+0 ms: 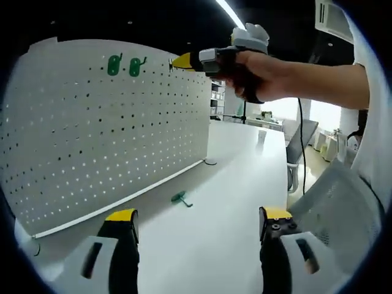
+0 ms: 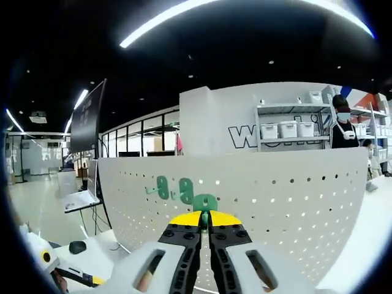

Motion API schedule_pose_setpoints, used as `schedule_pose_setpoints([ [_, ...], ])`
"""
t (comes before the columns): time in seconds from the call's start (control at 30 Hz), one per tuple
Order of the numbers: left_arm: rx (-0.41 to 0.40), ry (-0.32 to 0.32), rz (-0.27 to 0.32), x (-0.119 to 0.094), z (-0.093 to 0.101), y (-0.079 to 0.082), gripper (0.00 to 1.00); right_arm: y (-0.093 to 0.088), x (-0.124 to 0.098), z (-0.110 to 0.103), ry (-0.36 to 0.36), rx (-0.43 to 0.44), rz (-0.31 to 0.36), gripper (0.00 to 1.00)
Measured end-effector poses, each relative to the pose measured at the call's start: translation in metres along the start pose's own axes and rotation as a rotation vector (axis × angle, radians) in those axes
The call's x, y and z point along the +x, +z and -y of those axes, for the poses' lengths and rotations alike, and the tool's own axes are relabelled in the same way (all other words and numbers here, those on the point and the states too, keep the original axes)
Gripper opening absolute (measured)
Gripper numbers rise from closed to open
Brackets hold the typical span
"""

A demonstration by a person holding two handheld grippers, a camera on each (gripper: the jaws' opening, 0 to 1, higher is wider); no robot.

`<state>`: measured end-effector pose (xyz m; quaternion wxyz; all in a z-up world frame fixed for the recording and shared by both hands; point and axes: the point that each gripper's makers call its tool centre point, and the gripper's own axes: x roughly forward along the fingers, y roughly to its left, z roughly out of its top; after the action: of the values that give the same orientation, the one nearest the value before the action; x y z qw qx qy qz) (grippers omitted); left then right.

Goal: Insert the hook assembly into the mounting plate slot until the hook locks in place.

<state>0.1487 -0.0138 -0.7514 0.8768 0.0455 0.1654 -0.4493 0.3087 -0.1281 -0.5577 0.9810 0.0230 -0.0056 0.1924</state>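
Two green hooks (image 1: 124, 65) hang at the upper left of the white pegboard (image 1: 110, 128). Right gripper (image 2: 205, 215) pinches a third hook (image 2: 207, 202) against it. Left gripper (image 1: 196, 223) gapes, with another hook (image 1: 180, 198) on the table (image 1: 233, 184).

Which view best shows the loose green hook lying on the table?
The left gripper view: the loose green hook lies in plain sight on the white table before the pegboard. The right gripper view faces the pegboard's upper part, with hooks mounted there.
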Motion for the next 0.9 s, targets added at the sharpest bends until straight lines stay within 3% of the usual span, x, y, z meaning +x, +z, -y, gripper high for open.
schedule_pose_setpoints([
  [0.9,-0.016,0.027,-0.009,-0.011,0.0,-0.016,0.82,0.012,0.032,0.014,-0.069,-0.043,0.067,0.0],
])
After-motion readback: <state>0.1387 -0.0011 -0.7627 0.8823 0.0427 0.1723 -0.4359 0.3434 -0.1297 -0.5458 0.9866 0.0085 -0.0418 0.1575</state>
